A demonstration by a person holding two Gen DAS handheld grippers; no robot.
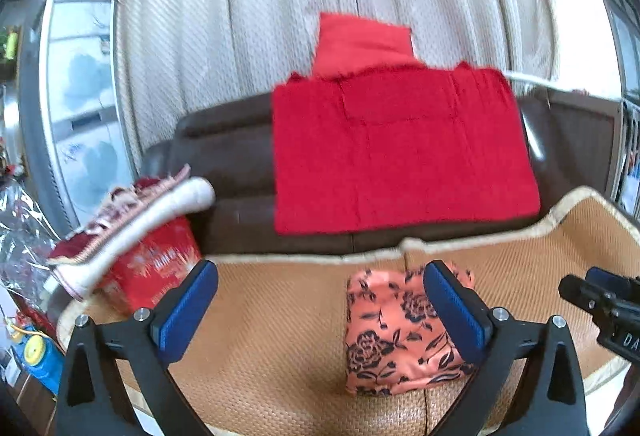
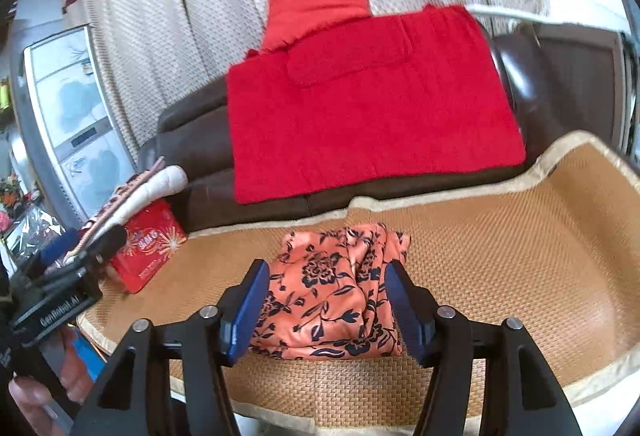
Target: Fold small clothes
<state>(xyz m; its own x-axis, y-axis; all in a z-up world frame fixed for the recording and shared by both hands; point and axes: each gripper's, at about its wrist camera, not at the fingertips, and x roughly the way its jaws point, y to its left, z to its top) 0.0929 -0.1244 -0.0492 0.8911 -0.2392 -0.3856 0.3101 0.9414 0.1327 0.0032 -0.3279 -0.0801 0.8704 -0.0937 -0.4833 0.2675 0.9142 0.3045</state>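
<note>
One floral folded garment (image 2: 332, 288), two red cloths (image 2: 368, 100) (stacked on sofa back), one red tin (image 2: 148, 252), one woven mat (image 2: 520, 236).

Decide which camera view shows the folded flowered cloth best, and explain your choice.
The right wrist view shows it best: the flowered cloth lies whole on the woven mat, framed between the open jaws. In the left wrist view the cloth is partly hidden behind one finger.

A folded salmon-orange cloth with black rose print (image 2: 332, 288) lies on a tan woven mat with cream border (image 2: 500, 256); at twelve o'clock, a plain red knitted garment (image 2: 372, 104).
</note>
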